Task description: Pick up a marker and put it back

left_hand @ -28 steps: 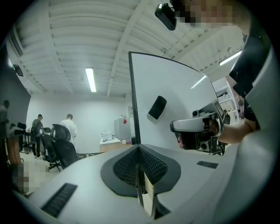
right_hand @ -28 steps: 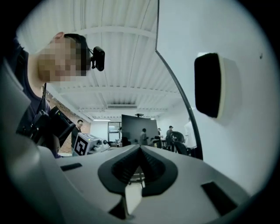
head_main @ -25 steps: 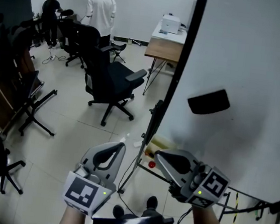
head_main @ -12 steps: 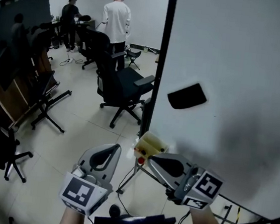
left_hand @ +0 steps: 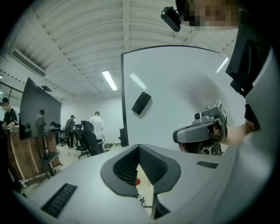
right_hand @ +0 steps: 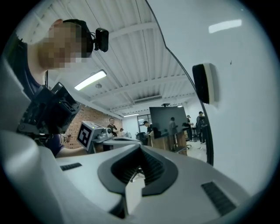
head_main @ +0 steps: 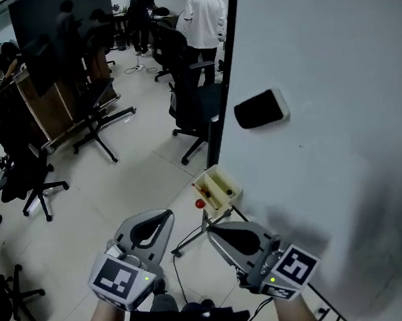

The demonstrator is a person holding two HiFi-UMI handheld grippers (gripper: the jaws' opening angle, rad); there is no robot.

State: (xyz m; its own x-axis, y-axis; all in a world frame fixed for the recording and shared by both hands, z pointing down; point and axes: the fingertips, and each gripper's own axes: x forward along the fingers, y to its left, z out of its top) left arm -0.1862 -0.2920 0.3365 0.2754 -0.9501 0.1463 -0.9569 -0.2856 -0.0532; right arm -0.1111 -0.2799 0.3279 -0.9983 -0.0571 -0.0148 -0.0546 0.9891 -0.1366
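My fingers point(left_hand: 153, 166) are pressed together on both the left gripper point(head_main: 165, 217) and the right gripper point(head_main: 212, 231), with nothing between them. No marker is picked up yet. I judge it lies in the cream tray point(head_main: 228, 184) at the whiteboard's point(head_main: 339, 100) lower edge, just ahead of my grippers; a red tip point(head_main: 199, 204) shows beside it. Reaching, gripping, lifting and returning all remain.

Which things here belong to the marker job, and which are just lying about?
Job: tray, whiteboard, left claw, right claw, both shut and empty.
Lying about: eraser, chairs, people.
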